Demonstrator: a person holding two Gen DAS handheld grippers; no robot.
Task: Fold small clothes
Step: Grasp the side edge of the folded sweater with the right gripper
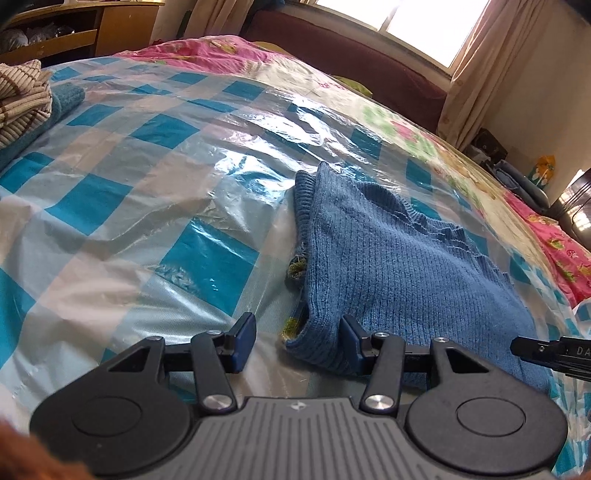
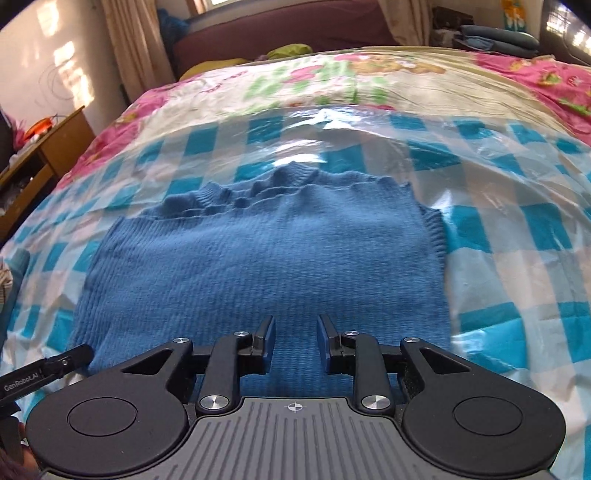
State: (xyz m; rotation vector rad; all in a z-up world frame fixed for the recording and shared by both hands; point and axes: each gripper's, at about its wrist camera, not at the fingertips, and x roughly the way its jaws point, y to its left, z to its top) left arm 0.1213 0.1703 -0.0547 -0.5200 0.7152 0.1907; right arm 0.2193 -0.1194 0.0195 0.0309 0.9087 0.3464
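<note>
One blue knit vest (image 2: pixel 266 258) lies flat on checked plastic sheet (image 1: pixel 147 184) (over the bed). Left gripper (image 1: pixel 297 341): jaws spread, vest's corner between them. Right gripper (image 2: pixel 295 341): jaws spread above vest's hem.

Knit vest (image 2: pixel 266 258): plain mid-blue, ribbed; green-yellow flecks at one edge.
Plastic sheet (image 1: pixel 147 192): clear, glossy, turquoise-and-white checks.
Bedspread (image 2: pixel 295 79): pink border, cream middle, green and pink cartoon prints.
Folded pile (image 1: pixel 20 99): cream with brown stripes, over teal.
Gripper pads (image 1: pixel 245 332): dark blue on black.
Headboard (image 2: pixel 280 27): maroon.
</note>
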